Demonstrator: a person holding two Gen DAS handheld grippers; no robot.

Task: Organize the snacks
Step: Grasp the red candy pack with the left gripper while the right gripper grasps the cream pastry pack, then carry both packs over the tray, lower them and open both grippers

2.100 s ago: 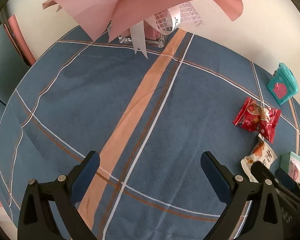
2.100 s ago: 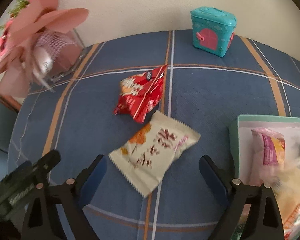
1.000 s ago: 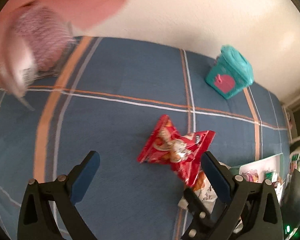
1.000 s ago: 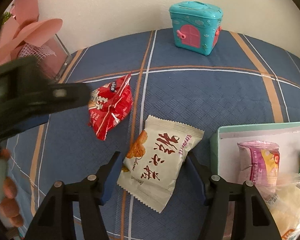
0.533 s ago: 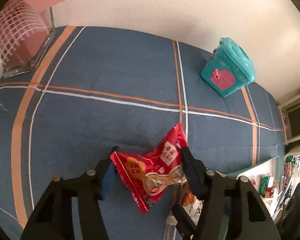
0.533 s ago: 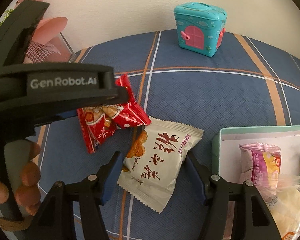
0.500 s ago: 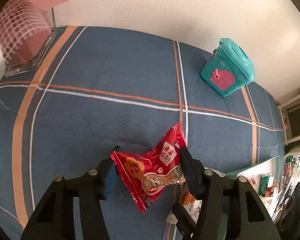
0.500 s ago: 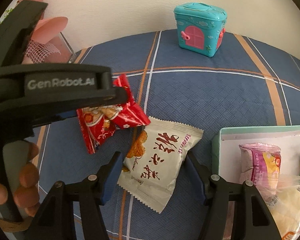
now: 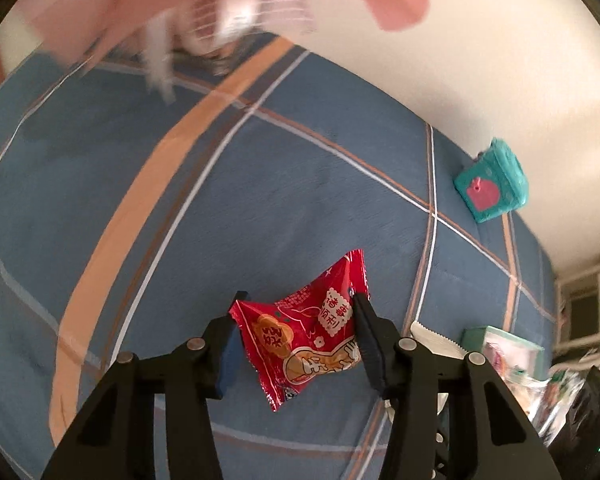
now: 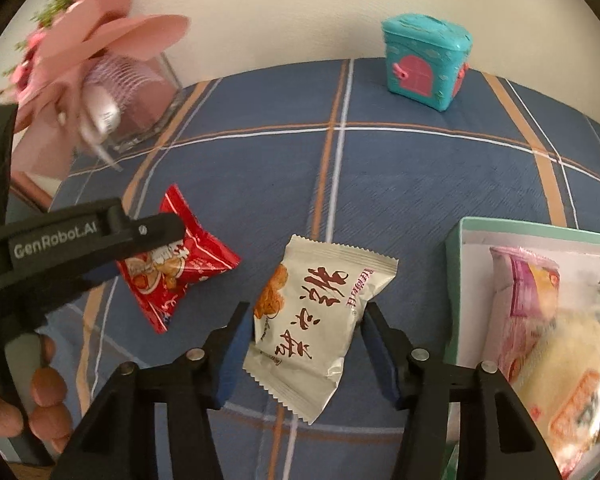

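Note:
My left gripper (image 9: 298,314) is shut on a red snack packet (image 9: 306,334) and holds it above the blue plaid tablecloth (image 9: 260,184). The same packet (image 10: 180,268) shows in the right wrist view, pinched in the left gripper (image 10: 156,248) at the left. My right gripper (image 10: 304,322) is shut on a white snack packet (image 10: 320,320) with red characters, which looks slightly raised. A mint green box (image 10: 456,280) with several snacks inside stands to its right.
A teal toy house with a pink door (image 10: 424,64) stands at the back by the wall. A glass vase with pink paper flowers (image 10: 136,92) stands at the back left. The green box also shows at the right in the left wrist view (image 9: 500,344).
The left gripper swung over to the red packet, closed on it and lifted it to the left. The right gripper closed on the white packet.

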